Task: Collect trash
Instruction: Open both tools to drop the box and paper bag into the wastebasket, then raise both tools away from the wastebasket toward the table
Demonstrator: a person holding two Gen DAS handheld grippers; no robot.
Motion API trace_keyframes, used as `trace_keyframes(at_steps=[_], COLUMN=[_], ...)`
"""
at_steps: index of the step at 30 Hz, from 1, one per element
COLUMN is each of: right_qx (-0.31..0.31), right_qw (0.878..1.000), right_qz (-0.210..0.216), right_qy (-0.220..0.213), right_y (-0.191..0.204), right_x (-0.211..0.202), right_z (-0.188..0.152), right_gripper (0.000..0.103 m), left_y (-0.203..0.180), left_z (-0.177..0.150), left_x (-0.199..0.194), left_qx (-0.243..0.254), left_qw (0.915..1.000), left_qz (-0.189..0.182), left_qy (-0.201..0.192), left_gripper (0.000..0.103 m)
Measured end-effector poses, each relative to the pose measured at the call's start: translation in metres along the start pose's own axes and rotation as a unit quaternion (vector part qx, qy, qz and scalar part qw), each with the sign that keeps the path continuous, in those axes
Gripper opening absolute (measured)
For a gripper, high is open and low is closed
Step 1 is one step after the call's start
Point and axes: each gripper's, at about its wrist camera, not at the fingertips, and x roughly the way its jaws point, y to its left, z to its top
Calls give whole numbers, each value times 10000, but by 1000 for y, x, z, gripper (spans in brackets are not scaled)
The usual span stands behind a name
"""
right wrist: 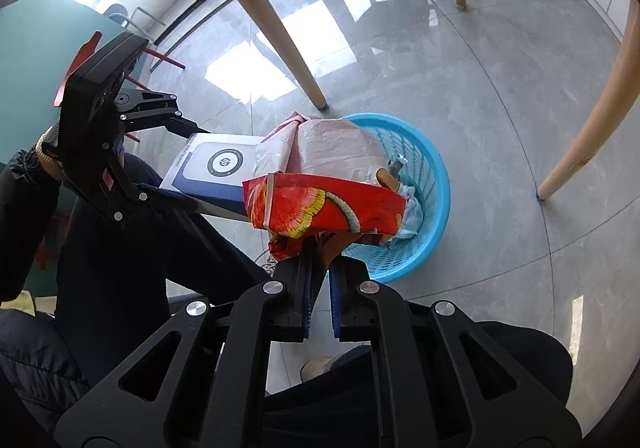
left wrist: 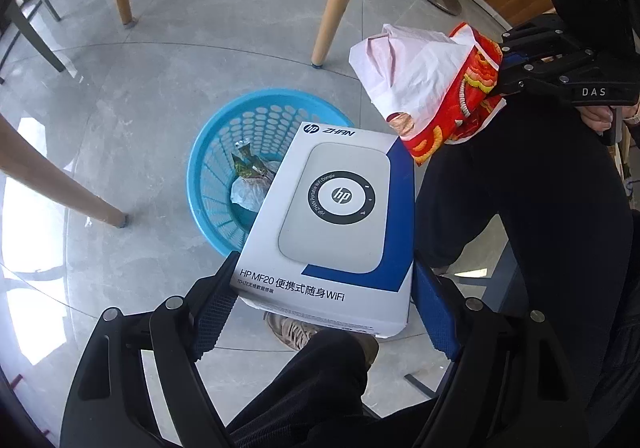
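Grey tile floor [left wrist: 168,47], blue basket [left wrist: 208,151] half hidden by box [left wrist: 336,215] clamped in left gripper [left wrist: 324,312], right gripper [right wrist: 320,276] pinching wrapper [right wrist: 320,203]

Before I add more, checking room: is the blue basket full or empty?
Partly filled: the blue basket holds a few wrappers at its bottom.

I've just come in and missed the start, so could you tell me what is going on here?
A person is clearing trash with two handheld grippers. The left gripper grips a white and blue HP WiFi dongle box, while the right gripper is shut on a red and white food wrapper. Both are held above a blue plastic basket on the floor, which already holds crumpled trash.
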Motion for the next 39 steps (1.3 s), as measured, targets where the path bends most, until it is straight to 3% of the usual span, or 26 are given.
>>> trace_keyframes(at_steps=[4, 11, 13, 15, 16, 17, 18, 19, 39], right_qx=[266, 173, 158, 171, 175, 182, 174, 161, 300], right_qw=[9992, 9983, 9979, 9975, 9975, 9974, 9974, 9976, 9981], right_qz=[152, -145, -161, -196, -255, -315, -408, -521, -449], right_qy=[238, 545, 609, 660, 634, 627, 572, 430, 301], right_y=[-10, 1, -2, -2, -4, -3, -1, 0, 4], right_x=[16, 30, 32, 33, 31, 31, 30, 26, 13], right_z=[11, 19, 19, 19, 18, 17, 18, 18, 16], right_gripper=[7, 7, 7, 10, 19, 46, 64, 90, 94], left_y=[6, 6, 5, 4, 4, 4, 5, 5, -17], left_z=[5, 7, 5, 7, 7, 7, 7, 8, 0], left_x=[22, 35, 35, 35, 34, 34, 33, 33, 2], left_qx=[6, 113, 150, 166, 148, 119, 93, 70, 24], left_qw=[9997, 9988, 9986, 9987, 9988, 9990, 9991, 9992, 9999], left_qz=[-7, 95, 137, 175, 156, 119, 81, 62, 13], left_qy=[237, 464, 483, 452, 435, 414, 398, 382, -105], left_gripper=[80, 82, 94, 97, 97, 97, 97, 97, 97])
